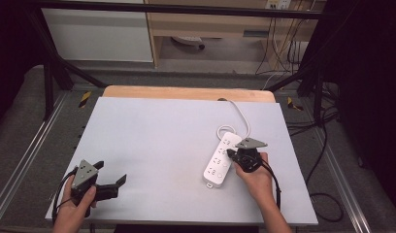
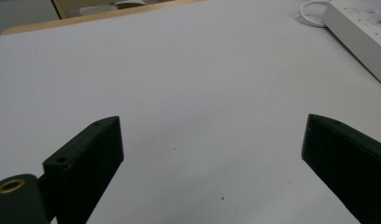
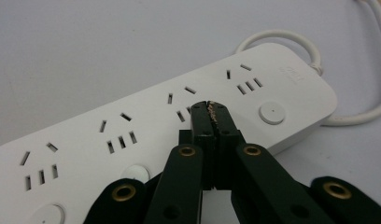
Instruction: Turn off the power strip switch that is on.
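- One left tool [image 1: 119, 182] is resting at the near left corner of the bench [image 1: 152, 136], held in the person's left hand [image 1: 74, 206]; it is pointing across the surface toward the right.
- Its two black jaws are standing wide apart with nothing between them; in the left gripper view, the left tool [image 2: 212, 140] is looking over bare pale surface.
- One grey three-cornered plate is sitting on top of each tool, two in all.
- The middle of the bench is lying bare between the two hands, which are well apart.
- One white power strip [image 1: 220, 159] is lying flat to the right of the middle, its long axis running away from the person and leaning slightly right.
- In the right gripper view, the power strip [image 3: 146, 140] is showing four socket groups in a row, and three round buttons are visible beside them.
- One white cord [image 1: 240, 116] is leaving the strip's far end, looping once and running off toward the far edge.
- One right tool [image 1: 231, 154] is hovering at the strip's right side, held in the person's right hand [image 1: 254, 177].
- In the right gripper view, the right tool [image 3: 211, 108] is showing its jaws pressed together on nothing, tips just over the strip's top face by one socket group; whether they are touching it I cannot tell.
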